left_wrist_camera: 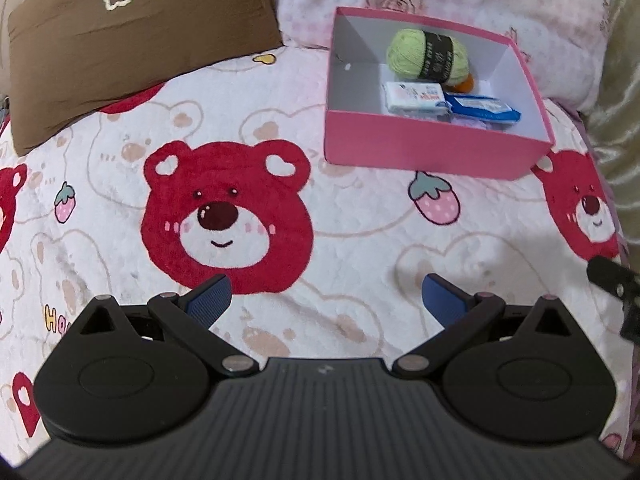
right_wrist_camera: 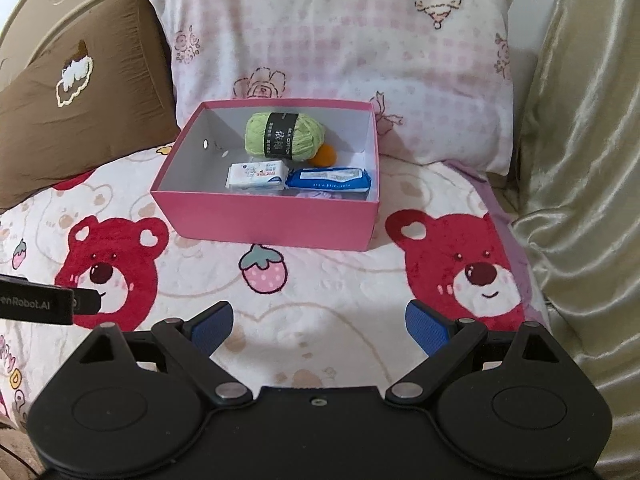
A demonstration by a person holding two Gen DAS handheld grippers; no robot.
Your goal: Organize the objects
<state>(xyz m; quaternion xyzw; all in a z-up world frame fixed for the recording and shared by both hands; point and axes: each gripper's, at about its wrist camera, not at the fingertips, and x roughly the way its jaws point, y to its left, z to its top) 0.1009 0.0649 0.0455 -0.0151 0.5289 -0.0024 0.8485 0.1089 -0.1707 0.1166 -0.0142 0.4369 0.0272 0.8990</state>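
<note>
I am holding my left gripper (left_wrist_camera: 326, 300) and my right gripper (right_wrist_camera: 318, 326) low over the bed (right_wrist_camera: 340, 300), both with jaws spread wide and nothing between the blue pads (right_wrist_camera: 426, 330). Neither is touching the blanket as far as I can tell.

Ahead of both, the pink box (right_wrist_camera: 268, 220) is sitting on the bed against the pink pillow (right_wrist_camera: 340, 40), with a brown pillow (left_wrist_camera: 120, 32) to its left. Inside it are lying a green yarn ball (right_wrist_camera: 284, 136), an orange ball (right_wrist_camera: 325, 156) tucked behind it, a white pack (right_wrist_camera: 258, 176), a blue pack (right_wrist_camera: 330, 178) beside that, and something pale purple (right_wrist_camera: 320, 196) mostly hidden by the near wall.

I am seeing no loose item on the blanket in either view, so I am judging the sorting close to done. If anything is left, it is lying outside these views, and I am better off sweeping the wrists slowly to find it. For any drop into the box, I am aiming at the bare left half, coming in over the near wall and keeping clear of the thin card sides, which will likely shift on soft bedding.
</note>
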